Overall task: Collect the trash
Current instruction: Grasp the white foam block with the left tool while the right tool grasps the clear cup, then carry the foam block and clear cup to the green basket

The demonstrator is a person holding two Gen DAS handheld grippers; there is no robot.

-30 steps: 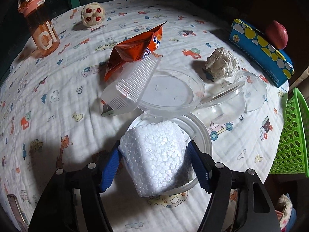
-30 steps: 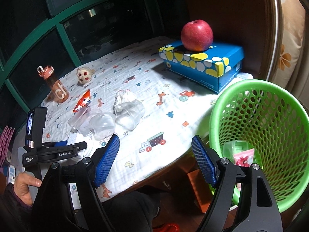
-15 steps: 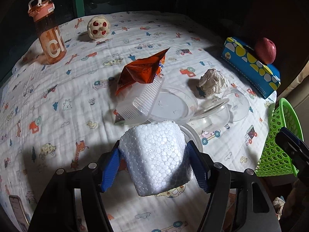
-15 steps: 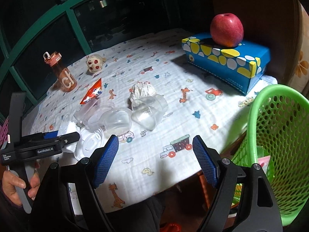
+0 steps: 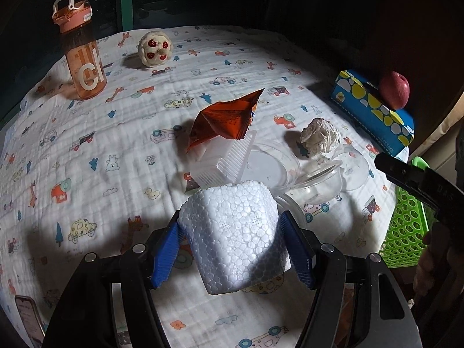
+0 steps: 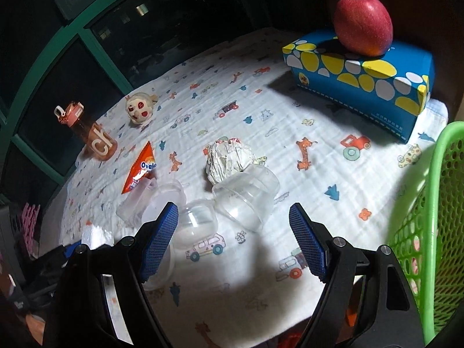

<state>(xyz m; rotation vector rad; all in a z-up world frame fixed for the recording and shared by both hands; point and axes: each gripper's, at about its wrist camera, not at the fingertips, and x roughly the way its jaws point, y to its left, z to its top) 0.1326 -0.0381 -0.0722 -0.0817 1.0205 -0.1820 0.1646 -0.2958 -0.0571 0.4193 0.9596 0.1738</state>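
Note:
My left gripper (image 5: pixel 232 249) is shut on a white foam block (image 5: pixel 235 235), held above the printed tablecloth (image 5: pixel 116 145). Beyond it lie an orange snack wrapper (image 5: pixel 223 121), a clear ribbed tray (image 5: pixel 223 162), clear plastic bowls (image 5: pixel 316 179) and lids, and a crumpled paper ball (image 5: pixel 319 139). My right gripper (image 6: pixel 233 243) is open over the cloth near the table's front, empty, with the clear cups (image 6: pixel 246 197) and the paper ball (image 6: pixel 229 156) just ahead. The green mesh basket (image 6: pixel 429 232) stands at its right, beside the table.
An orange water bottle (image 5: pixel 81 55) and a small plush toy (image 5: pixel 155 49) stand at the far left. A blue dotted tissue box (image 6: pixel 362 72) with a red apple (image 6: pixel 362 26) on it sits at the far right. A phone (image 5: pixel 27 319) lies near the front-left edge.
The left gripper has lifted the foam block up and back from the clear lids. The right gripper has swung left from the basket to over the table, nearer the clear cups.

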